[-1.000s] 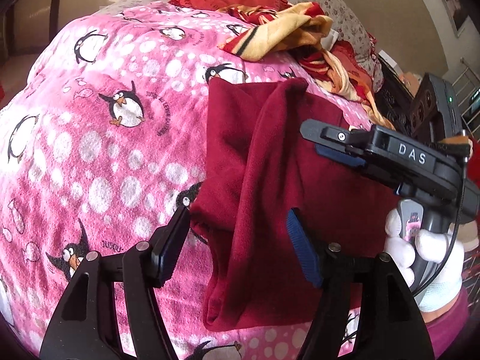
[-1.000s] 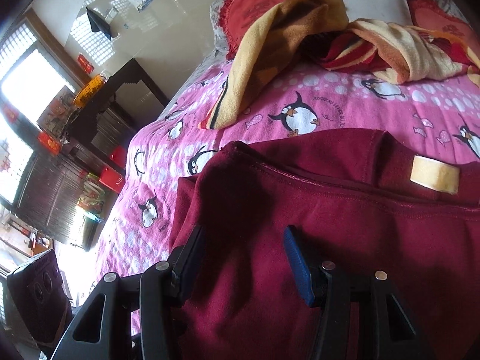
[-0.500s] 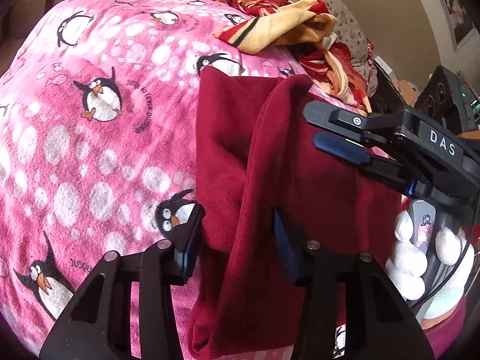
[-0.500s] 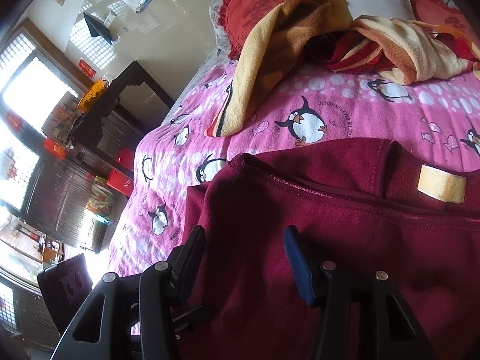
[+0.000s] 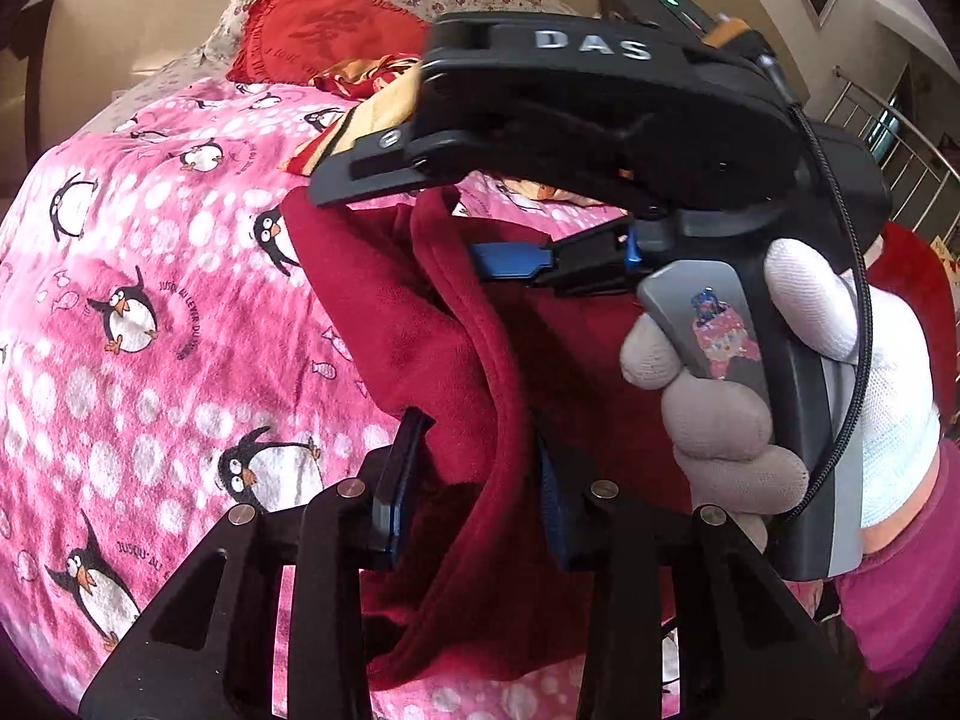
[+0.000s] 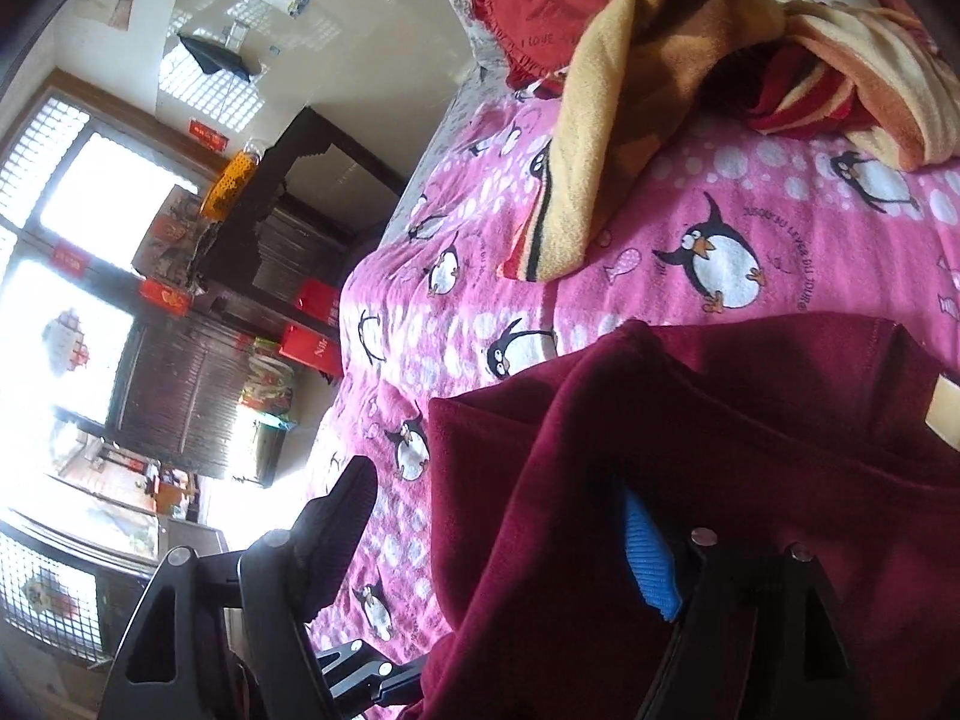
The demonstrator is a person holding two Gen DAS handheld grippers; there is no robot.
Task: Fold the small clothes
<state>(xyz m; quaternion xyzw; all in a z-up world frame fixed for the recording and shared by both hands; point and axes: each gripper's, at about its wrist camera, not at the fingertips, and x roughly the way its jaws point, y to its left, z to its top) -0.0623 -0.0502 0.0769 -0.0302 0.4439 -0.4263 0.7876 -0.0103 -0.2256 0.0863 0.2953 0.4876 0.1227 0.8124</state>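
The left wrist view looks close along its fingers (image 5: 402, 480) up the bed (image 5: 150, 300) toward the pillow (image 5: 324, 30). The right wrist view, equally near, faces the pillow (image 6: 540, 6) and window (image 6: 90, 240) (both share the garment (image 5: 420, 330) (image 6: 690, 450)).

bed – pink penguin blanket (image 5: 150, 312) | on it – maroon garment (image 5: 420, 324), striped towel (image 6: 600, 138)

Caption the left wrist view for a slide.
Left gripper pinches a maroon garment's fold above the penguin blanket; right gripper alongside.
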